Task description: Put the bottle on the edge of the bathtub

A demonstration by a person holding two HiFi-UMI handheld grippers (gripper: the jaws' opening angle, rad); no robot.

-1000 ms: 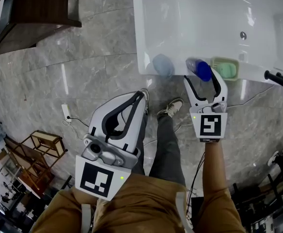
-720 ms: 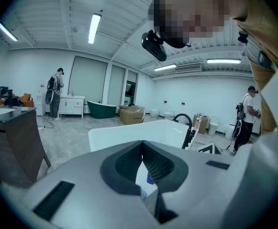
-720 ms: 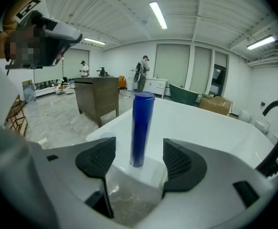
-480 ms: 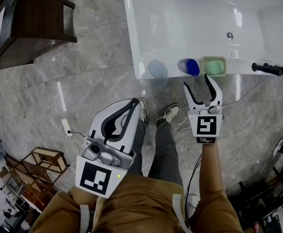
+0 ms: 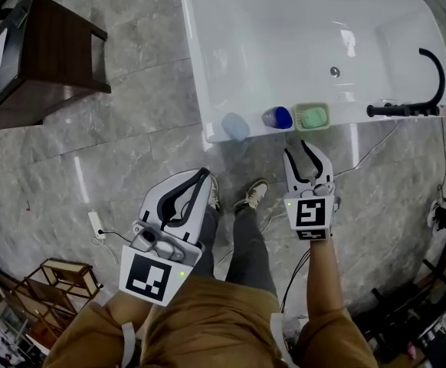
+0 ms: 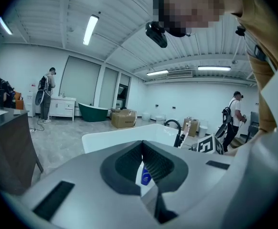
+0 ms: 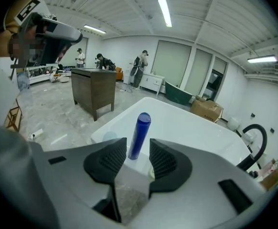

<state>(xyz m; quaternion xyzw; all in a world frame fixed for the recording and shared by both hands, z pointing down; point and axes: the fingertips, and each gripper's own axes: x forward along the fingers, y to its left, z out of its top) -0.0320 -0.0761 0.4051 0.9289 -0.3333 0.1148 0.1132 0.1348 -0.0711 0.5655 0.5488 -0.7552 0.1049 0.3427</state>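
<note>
standing free on the white bathtub [image 5: 351, 119] rim above grey marble floor [image 5: 108, 144]: blue bottle [image 5: 278, 117]; right gripper [image 5: 300, 152], jaws just closing, holds nothing; left gripper [image 5: 204, 173] seems pinched together.

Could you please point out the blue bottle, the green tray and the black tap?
blue bottle [image 5: 277, 117]: head view, its cap.
green tray [image 5: 313, 106]: head view, far rim.
black tap [image 5: 399, 111]: head view, horizontal bar.

Bathtub rim [image 5: 255, 129]: cup [image 5: 236, 126], bottle [image 5: 277, 117], green tray [image 5: 312, 116] abreast

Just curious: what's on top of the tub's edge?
A blue bottle, a green dish and a pale blue item stand in a row. The rim beneath them is covered.
</note>
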